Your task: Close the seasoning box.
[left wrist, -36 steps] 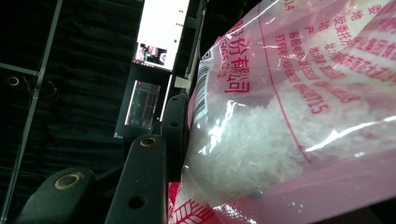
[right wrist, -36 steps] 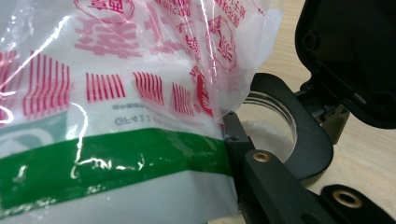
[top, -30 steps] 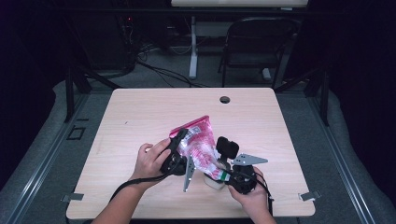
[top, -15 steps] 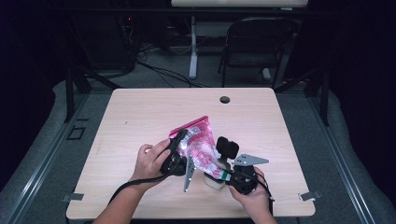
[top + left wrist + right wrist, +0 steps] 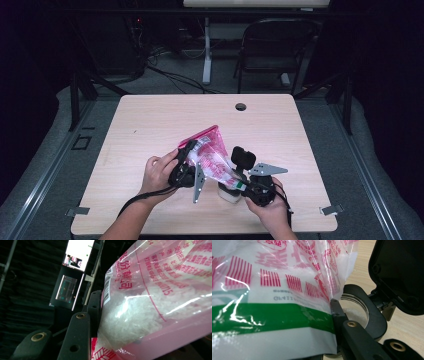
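1. Checking the high view against the two earlier ones: nothing has shifted. The left gripper [image 5: 188,169] and right gripper [image 5: 241,183] sit in the same spots, and the bag [image 5: 210,156] keeps the same slant. It is raised off the table [image 5: 150,125] near the front edge, a bit right of the middle. Its high end is at the left gripper, its low end over the small white jar [image 5: 229,194], whose black lid [image 5: 243,158] is flipped up. Judgement: a steady pouring hold, with the tilt not being raised.
2. Left gripper view: the bag [image 5: 155,302] lies hard against the one black jaw in sight, white grains heaped inside. The jaws are partly closed and clamped on the bag's upper end. Lots of grains are left, so the pour is far from done.
3. Right gripper view: the jaws are pinched tight on the bag [image 5: 274,290] at its low edge, by the green band. The jar [image 5: 375,315] mouth is just beside that edge with white grains inside, and the lid [image 5: 399,272] stands open. Whether grains are flowing right now, cannot tell.
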A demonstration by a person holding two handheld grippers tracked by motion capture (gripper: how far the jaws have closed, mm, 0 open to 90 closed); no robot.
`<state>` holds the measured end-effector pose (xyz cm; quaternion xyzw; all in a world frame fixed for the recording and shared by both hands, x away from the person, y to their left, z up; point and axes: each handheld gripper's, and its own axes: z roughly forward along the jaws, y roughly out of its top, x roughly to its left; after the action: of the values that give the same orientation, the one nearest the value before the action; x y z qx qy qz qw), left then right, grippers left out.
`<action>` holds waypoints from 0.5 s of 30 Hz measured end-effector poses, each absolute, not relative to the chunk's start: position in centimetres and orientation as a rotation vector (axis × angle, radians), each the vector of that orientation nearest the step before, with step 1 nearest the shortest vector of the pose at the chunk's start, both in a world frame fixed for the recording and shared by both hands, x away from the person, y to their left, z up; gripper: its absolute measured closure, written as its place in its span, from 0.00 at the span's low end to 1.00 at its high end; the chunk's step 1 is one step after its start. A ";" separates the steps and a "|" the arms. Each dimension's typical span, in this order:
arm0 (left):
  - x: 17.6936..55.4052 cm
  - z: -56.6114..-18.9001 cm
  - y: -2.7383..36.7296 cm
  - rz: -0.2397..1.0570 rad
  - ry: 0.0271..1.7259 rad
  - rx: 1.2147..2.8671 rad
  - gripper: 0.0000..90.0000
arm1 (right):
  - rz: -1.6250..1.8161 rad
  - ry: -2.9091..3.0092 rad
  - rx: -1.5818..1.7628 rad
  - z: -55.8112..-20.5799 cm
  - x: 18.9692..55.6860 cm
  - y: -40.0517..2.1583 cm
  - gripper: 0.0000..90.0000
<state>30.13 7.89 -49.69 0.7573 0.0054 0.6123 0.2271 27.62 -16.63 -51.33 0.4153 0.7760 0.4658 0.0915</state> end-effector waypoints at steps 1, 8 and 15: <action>30.2 -49.7 7.9 1.692 0.012 2.084 0.75 | 1.389 2.300 1.236 -51.3 27.6 -16.6 1.00; 30.3 -49.9 8.2 1.648 0.055 2.103 0.76 | 1.379 2.315 1.229 -51.2 27.8 -16.6 1.00; 30.5 -50.1 8.4 1.614 0.083 2.114 0.76 | 1.389 2.306 1.222 -51.1 27.9 -16.5 1.00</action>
<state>30.45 8.43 -50.10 0.7716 0.0303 0.5891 0.2381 27.86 -16.46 -51.06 0.4116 0.7766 0.4679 0.0923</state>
